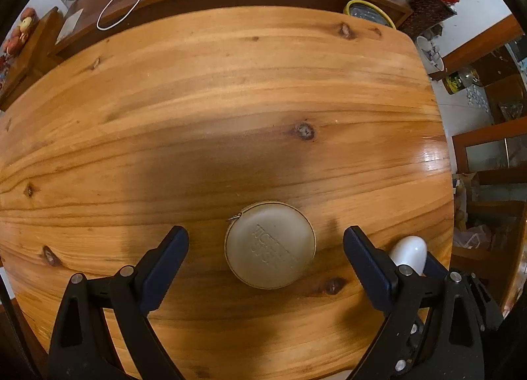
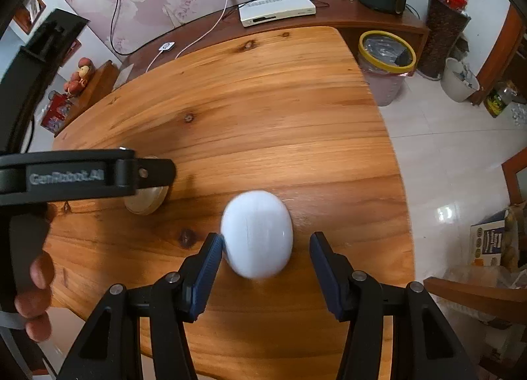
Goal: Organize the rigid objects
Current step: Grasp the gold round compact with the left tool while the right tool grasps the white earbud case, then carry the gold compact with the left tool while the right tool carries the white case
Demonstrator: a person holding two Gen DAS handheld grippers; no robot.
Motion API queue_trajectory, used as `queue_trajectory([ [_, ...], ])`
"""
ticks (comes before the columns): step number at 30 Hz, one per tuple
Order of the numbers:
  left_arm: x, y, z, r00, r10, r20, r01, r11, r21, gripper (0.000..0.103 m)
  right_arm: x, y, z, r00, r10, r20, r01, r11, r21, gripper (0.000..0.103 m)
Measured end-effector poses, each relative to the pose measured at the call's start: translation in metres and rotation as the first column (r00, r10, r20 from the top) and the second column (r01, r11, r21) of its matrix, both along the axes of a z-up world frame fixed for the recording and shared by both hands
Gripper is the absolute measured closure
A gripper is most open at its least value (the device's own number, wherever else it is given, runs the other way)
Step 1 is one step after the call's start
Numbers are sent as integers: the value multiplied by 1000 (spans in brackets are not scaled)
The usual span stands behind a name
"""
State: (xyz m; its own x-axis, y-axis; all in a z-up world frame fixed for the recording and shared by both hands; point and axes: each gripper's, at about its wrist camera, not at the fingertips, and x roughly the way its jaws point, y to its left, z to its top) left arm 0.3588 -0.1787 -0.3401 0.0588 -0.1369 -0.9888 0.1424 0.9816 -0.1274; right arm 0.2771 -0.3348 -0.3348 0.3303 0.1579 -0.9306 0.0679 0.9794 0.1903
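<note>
The round beige zippered case with embossed lettering (image 1: 270, 245) lies flat on the varnished knotty pine table (image 1: 230, 100), directly ahead of the left gripper (image 1: 266, 241) and centred in the gap between its dark blue pads (image 1: 369, 268). Both pads stand clear of the case's rim, so this gripper is spread wide and holds nothing.

The smooth white egg-shaped object (image 2: 257, 234) rests on the same table, near its right-hand edge, between the fingers of the right gripper (image 2: 265, 245). The left pad (image 2: 206, 268) appears to touch or nearly touch the egg's side; the right pad sits apart from it, so the jaws are spread and not pinching. The egg looks slightly blurred.

In the right wrist view, the left gripper's black body reaches in from the left over the beige case, with the person's left hand (image 2: 36, 291) wrapped around its handle. Both tools point forward and tilt down toward the tabletop, side by side, the egg just to the right of the case. In the left wrist view the egg peeks out behind that gripper's right finger.
</note>
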Motion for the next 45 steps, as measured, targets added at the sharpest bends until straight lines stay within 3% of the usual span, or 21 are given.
queue_trajectory([
  [7, 0, -7, 0, 1000, 8, 18, -9, 999, 30, 8, 1, 12, -2, 999, 46, 5, -46, 998, -54, 45],
  [11, 0, -10, -1, 1000, 5, 31, -8, 997, 75, 14, 0, 13, -2, 999, 44, 14, -43, 997, -66, 46],
  [13, -3, -12, 0, 999, 2, 44, -7, 994, 110, 19, 0, 14, -2, 999, 39, 20, -37, 997, -73, 54],
  [16, -7, -14, 5, 997, -13, 82, 3, 993, 119, 42, -1, 11, -3, 999, 37, 31, -35, 998, -57, 54],
  [17, -8, -14, 7, 996, -17, 89, 6, 993, 118, 44, -1, 10, -3, 999, 39, 33, -37, 998, -52, 54],
  [25, -17, 0, 16, 997, -10, 82, 4, 997, 81, 45, -4, 7, 2, 998, 40, 40, -39, 999, -10, 54],
  [35, -46, 24, 91, 987, -27, 159, 25, 1000, 17, 45, -29, 14, 50, 991, 54, 121, -61, 997, 54, 54],
  [41, -91, 50, 142, 978, -23, 206, 25, 1000, -7, 45, -67, 22, 98, 979, 61, 194, -78, 993, 86, 54],
  [45, -127, 67, 160, 972, -27, 232, 27, 1000, 0, 45, -100, 27, 129, 967, 72, 243, -99, 990, 100, 54],
])
